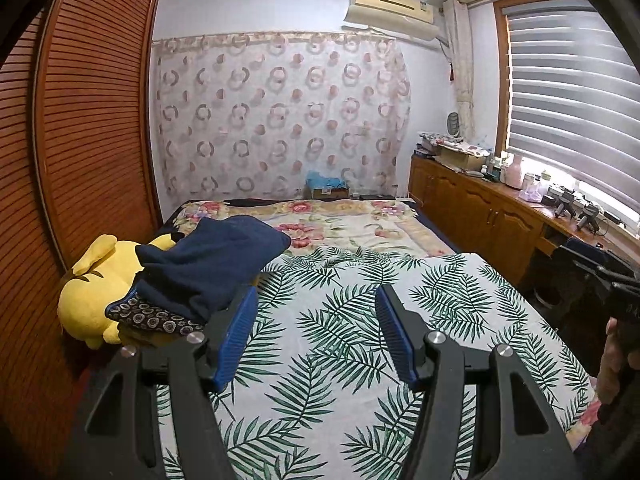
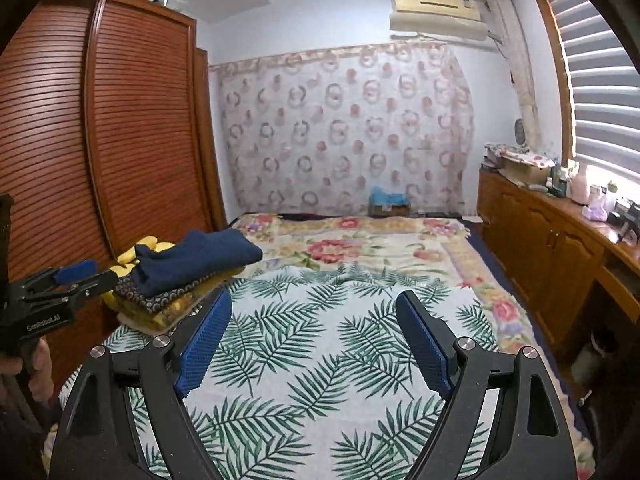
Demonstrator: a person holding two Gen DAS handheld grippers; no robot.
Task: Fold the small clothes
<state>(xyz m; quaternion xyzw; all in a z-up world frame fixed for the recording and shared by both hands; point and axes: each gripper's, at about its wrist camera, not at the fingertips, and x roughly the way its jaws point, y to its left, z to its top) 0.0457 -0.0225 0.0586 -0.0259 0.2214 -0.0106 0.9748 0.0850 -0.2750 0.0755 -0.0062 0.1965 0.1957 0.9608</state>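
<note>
Left claw (image 1: 316, 332) spread wide, holding nothing, hovering over palm-leaf bedsheet (image 1: 340, 320). Right claw (image 2: 312, 340) likewise wide and bare above the same sheet. At near left, folded clothes stack (image 2: 180, 280), navy garment (image 1: 208, 264) on top, resting against yellow plush toy (image 1: 88, 296). Likely folding largely done; no unfolded garment visible on bed. No containers holding clothes in sight.

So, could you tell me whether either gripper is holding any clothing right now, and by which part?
Nothing is held. The left gripper and right gripper both have open jaws above the bed; the folded pile lies untouched.
</note>
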